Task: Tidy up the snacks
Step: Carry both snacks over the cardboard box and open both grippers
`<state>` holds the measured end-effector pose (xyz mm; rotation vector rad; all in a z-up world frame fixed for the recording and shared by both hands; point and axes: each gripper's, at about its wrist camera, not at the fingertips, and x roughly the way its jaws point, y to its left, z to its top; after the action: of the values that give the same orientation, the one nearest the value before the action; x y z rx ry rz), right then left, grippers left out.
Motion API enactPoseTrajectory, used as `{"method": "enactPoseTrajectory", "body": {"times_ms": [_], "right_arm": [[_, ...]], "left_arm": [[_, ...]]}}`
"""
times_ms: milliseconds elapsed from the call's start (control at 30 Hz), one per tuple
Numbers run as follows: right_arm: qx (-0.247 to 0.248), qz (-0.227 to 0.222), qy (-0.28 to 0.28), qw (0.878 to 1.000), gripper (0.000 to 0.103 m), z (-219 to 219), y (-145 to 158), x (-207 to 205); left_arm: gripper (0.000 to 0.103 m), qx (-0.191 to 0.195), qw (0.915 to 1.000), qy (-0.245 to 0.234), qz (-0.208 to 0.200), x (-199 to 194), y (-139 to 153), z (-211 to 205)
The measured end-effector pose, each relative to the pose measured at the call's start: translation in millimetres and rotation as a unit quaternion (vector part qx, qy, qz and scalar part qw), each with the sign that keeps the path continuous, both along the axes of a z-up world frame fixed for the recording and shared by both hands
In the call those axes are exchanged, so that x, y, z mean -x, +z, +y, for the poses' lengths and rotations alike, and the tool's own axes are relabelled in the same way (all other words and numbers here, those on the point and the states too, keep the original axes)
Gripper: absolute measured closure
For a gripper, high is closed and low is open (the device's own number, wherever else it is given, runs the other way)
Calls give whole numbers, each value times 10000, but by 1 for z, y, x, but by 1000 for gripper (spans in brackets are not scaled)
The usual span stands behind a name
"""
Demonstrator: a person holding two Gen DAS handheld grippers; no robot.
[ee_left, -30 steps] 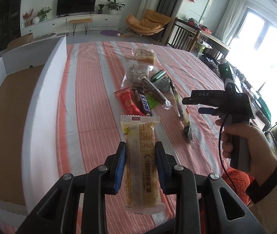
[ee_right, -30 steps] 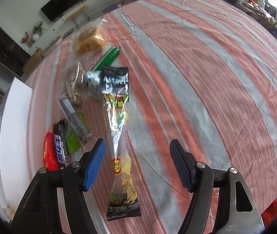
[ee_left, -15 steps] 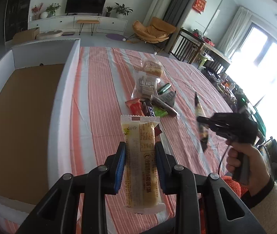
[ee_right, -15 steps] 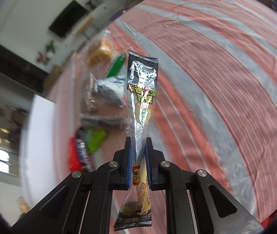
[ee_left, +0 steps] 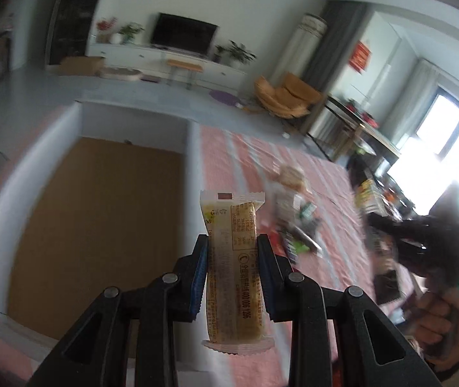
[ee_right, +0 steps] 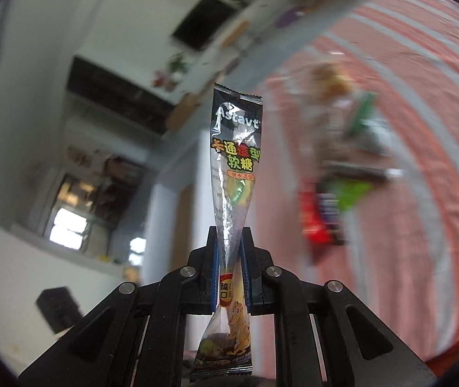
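yellow snack bar [ee_left: 233, 267], pink-striped tablecloth [ee_left: 332, 258] (w/ grey bands).

The snack pile [ee_left: 297, 222] on the desk [ee_left: 335, 267] is smeared by motion in the left wrist view, and its wrappers cannot be told apart. The right gripper [ee_left: 423, 242] is a dark blur there, its jaws unreadable. The hand [ee_left: 439, 316] beneath it is cut off by the picture's edge. In the right wrist view the pile [ee_right: 342, 174] is blurred too, and the candy packet [ee_right: 234, 174] has its lower end partly hidden behind the gripper body.
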<state>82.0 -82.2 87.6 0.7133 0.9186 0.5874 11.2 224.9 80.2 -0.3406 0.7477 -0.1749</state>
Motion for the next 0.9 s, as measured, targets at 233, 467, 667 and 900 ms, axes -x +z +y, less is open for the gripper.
{"method": "enactPoseTrajectory", "body": {"times_ms": [233,467,667,900], "right_arm": [[319,-139,1435,9890,90,173,15,1],[1084,-192,1836,9768,32,245,-20,15],[2066,-728,1178,9686,30,200,-15,39],[3156,-721,-681,9437,26,84,-26,94]], "left_arm": [[74,-399,9913,1214,323,13,-24,84],[11,-561,9750,1928,947,21,-61,116],[9,-407,9824,1653,765,14,-64,87],[9,-376,9967,358,624,-7,-57,-18]]}}
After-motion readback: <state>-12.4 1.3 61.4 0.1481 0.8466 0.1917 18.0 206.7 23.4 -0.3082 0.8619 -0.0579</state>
